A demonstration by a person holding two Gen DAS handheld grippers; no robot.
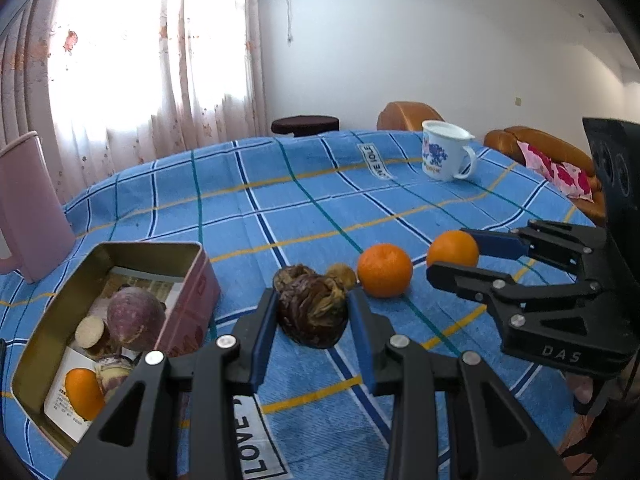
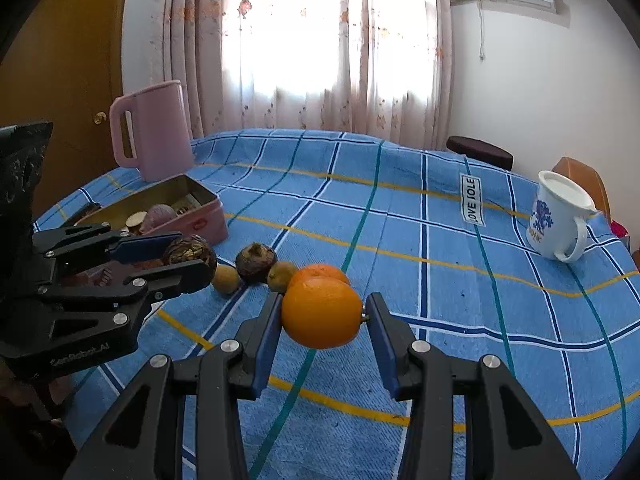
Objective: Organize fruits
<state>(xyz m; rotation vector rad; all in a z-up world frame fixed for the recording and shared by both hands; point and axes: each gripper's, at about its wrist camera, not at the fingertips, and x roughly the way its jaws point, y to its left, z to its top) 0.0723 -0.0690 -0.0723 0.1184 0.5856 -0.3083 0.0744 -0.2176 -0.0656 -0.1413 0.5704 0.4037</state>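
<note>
My left gripper [image 1: 314, 312] is closed around a dark wrinkled fruit [image 1: 312, 308] on the blue checked tablecloth; it also shows in the right wrist view [image 2: 190, 254]. My right gripper [image 2: 322, 314] holds an orange [image 2: 322, 312] between its blue pads; the same orange shows in the left wrist view [image 1: 453, 249]. A second orange [image 1: 384, 270] lies between them. Another dark fruit [image 2: 256, 261] and two small brown fruits [image 2: 226, 279] lie in a row. A pink tin box [image 1: 52, 328] at the left holds an orange, purple fruits and a pale round piece.
A pink jug [image 2: 150, 132] stands behind the tin box. A white enamel mug [image 2: 558, 220] with blue flowers stands at the far right of the table [image 2: 440, 260]. Brown chairs [image 1: 408, 116] and a dark stool [image 1: 304, 125] stand beyond the table's far edge.
</note>
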